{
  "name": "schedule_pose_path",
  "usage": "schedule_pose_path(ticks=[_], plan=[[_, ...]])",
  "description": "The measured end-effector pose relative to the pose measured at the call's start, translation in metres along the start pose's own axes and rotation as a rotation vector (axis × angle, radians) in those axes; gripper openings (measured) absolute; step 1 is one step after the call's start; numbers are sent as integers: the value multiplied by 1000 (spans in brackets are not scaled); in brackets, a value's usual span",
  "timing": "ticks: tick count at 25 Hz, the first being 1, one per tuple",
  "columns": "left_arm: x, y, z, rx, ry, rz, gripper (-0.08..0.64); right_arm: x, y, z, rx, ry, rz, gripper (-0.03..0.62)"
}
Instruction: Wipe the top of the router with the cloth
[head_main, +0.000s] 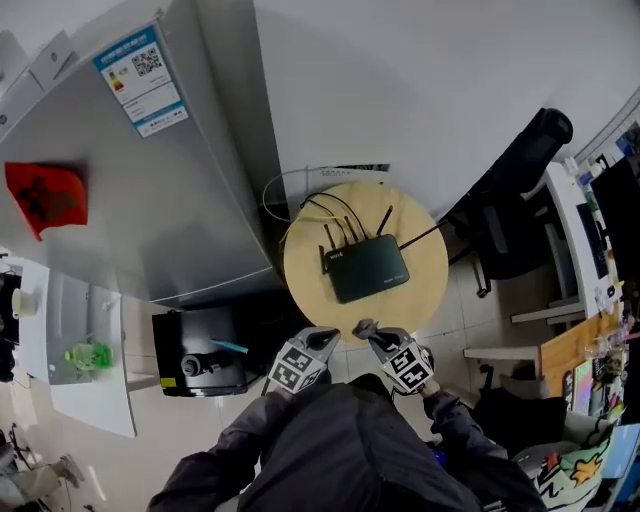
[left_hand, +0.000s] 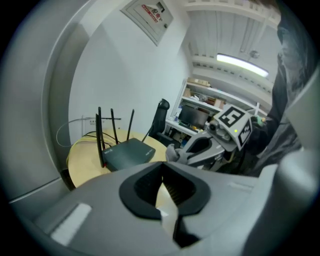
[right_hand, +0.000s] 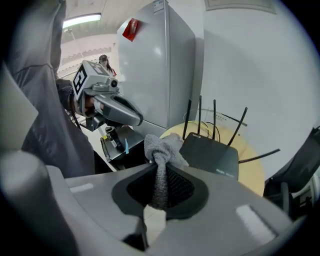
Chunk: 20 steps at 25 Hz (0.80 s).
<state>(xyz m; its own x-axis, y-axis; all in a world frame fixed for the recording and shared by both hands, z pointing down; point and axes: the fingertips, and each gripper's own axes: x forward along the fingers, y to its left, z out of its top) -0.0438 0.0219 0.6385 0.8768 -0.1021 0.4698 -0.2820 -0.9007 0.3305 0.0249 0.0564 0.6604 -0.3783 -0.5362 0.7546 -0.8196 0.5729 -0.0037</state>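
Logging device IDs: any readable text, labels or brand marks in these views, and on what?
Nothing can be read with confidence.
White print on the router top, two spots: too small to read.
Blue-bordered label with a QR code, on the fridge: blurred.
Red sheet with a black character, on the fridge: not legible.
Wall sign with red heading, left gripper view: blurred.
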Motion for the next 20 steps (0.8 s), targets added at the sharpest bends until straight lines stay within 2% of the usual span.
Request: schedule_pose_path(ticks=[6, 12, 16, 20], plan=[[26, 23, 23, -48, 11, 60, 0, 38, -60, 33, -43, -20, 79, 37], [63, 42, 48, -142, -38, 234, 0, 83, -115, 42, -91, 18, 215, 37], [75, 49, 66, -208, -96, 356, 0, 117, -144, 51, -149, 39, 249, 37], [78, 44, 67, -253, -125, 427, 0, 160, -159, 69, -89, 62, 262, 37]])
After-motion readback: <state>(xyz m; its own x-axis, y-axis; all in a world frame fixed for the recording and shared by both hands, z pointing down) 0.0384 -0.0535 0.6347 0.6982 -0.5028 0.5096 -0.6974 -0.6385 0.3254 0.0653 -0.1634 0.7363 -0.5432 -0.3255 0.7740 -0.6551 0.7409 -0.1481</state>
